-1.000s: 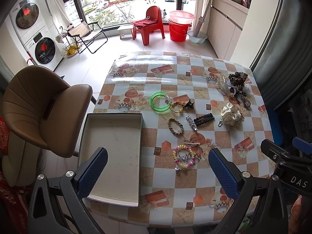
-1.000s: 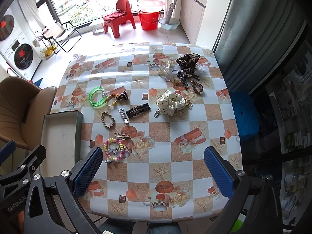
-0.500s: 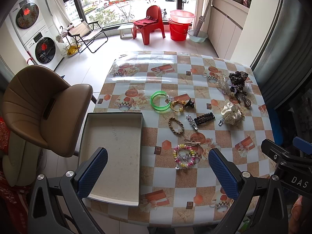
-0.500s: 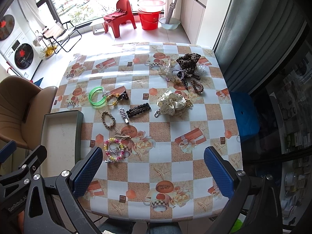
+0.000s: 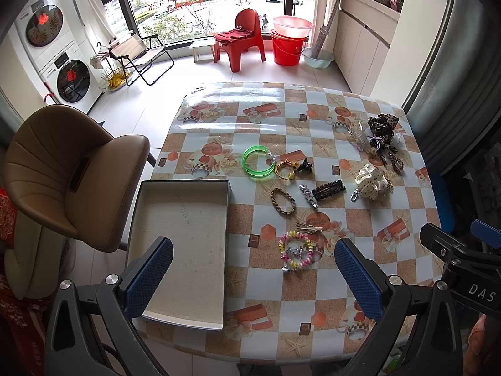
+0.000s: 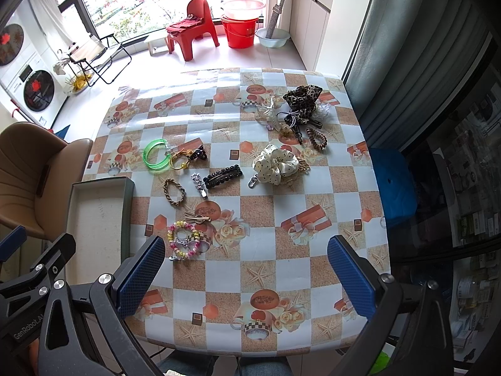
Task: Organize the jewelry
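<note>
An empty grey tray lies at the table's left edge. Jewelry is spread across the patterned cloth: a green bangle, a braided bracelet, a pastel bead bracelet, a black beaded clip and a cream scrunchie. My left gripper hangs open above the near edge, between tray and bead bracelet. Further right, my right gripper is open too, holding nothing.
A pile with a leopard scrunchie sits at the far right of the table. A brown chair stands left of the tray. Beyond the table are a red chair and a red bucket on the floor.
</note>
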The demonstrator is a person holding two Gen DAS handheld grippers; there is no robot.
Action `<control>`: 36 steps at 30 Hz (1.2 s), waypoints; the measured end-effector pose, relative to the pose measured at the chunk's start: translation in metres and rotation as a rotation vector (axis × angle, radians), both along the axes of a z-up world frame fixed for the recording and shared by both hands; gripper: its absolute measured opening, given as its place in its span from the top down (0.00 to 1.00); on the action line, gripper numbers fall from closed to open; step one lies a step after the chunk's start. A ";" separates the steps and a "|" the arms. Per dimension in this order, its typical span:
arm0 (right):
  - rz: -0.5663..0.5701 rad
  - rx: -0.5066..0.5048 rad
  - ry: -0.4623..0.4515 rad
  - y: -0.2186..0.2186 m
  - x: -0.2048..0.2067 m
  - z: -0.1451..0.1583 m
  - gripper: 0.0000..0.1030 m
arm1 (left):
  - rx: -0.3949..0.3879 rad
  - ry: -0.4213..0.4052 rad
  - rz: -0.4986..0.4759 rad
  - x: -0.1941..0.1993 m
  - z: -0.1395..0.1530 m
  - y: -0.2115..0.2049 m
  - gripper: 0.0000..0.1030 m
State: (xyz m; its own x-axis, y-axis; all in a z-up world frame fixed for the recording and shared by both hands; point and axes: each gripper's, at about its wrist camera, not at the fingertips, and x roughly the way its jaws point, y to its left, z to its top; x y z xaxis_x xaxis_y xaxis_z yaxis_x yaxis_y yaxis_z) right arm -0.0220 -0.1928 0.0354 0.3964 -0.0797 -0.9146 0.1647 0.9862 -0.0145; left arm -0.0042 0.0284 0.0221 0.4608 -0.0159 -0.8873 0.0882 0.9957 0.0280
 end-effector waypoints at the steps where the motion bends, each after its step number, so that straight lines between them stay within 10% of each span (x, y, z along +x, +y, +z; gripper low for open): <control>1: 0.000 0.000 0.000 0.001 0.000 0.000 0.00 | 0.000 0.000 0.000 0.000 0.000 0.000 0.00; 36: -0.018 0.022 0.026 -0.003 0.006 -0.015 0.00 | -0.026 0.069 -0.008 0.015 -0.021 0.008 0.00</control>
State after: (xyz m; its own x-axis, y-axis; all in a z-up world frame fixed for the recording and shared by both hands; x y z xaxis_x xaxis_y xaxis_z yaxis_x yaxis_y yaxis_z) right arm -0.0159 -0.1955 0.0202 0.3714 -0.0665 -0.9261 0.1828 0.9832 0.0027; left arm 0.0111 0.0366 0.0016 0.3985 -0.0431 -0.9162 0.0969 0.9953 -0.0047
